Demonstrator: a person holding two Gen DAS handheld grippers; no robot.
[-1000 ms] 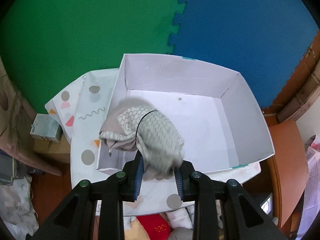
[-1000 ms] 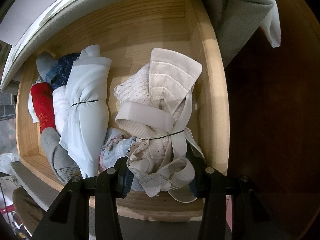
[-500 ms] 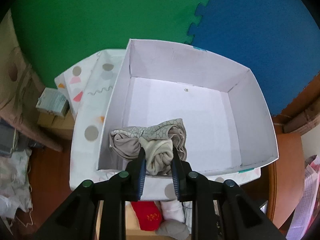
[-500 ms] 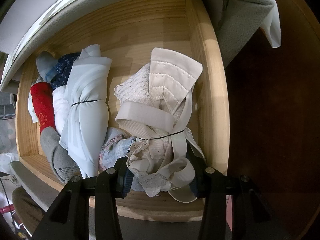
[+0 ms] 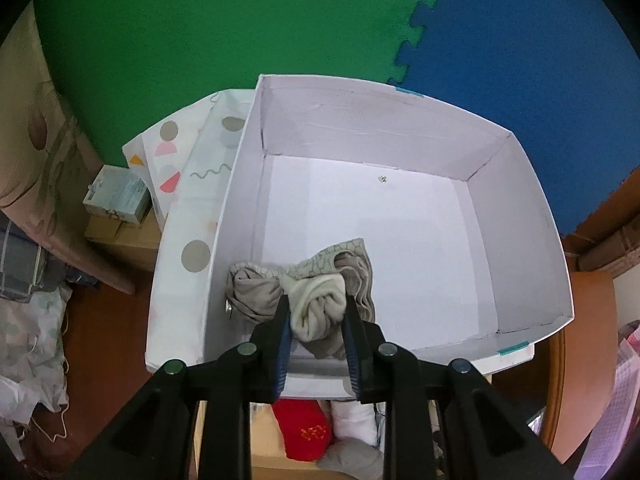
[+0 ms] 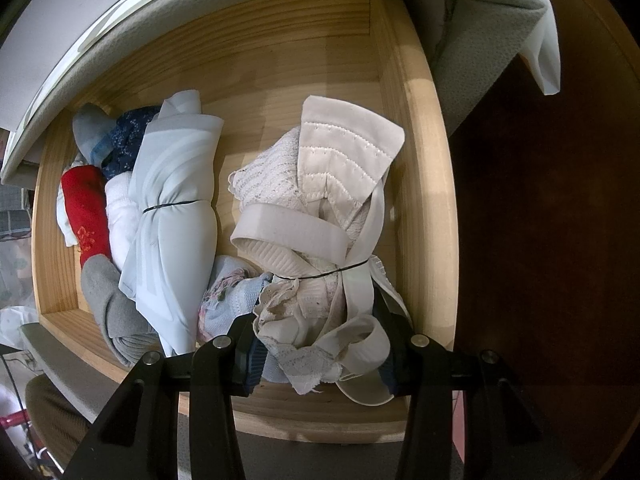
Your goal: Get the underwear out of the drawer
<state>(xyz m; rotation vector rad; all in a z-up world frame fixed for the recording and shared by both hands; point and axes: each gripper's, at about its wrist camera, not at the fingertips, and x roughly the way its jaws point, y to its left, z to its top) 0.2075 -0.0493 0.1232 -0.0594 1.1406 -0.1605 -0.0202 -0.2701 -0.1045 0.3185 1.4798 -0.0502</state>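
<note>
In the left wrist view my left gripper (image 5: 316,328) is shut on a beige and grey patterned underwear bundle (image 5: 316,292), which rests on the floor of a white box (image 5: 520,240) at its near left corner. In the right wrist view the wooden drawer (image 6: 416,152) holds several rolled garments. My right gripper (image 6: 320,344) straddles the near end of a cream lace underwear bundle (image 6: 316,200) tied with a thin black band; its jaws stand wide, touching the fabric on both sides. A pale blue bundle (image 6: 172,216) lies to the left.
A red roll (image 6: 84,216), a grey roll (image 6: 108,300), a white roll and a dark blue piece (image 6: 128,140) fill the drawer's left side. The white box sits on a dotted cloth (image 5: 188,200) above the drawer. Green and blue foam mats (image 5: 200,40) lie beyond.
My left gripper has carried the beige bundle over the box's near wall and lowered it onto the box floor. The right gripper and the cream bundle have not moved.
</note>
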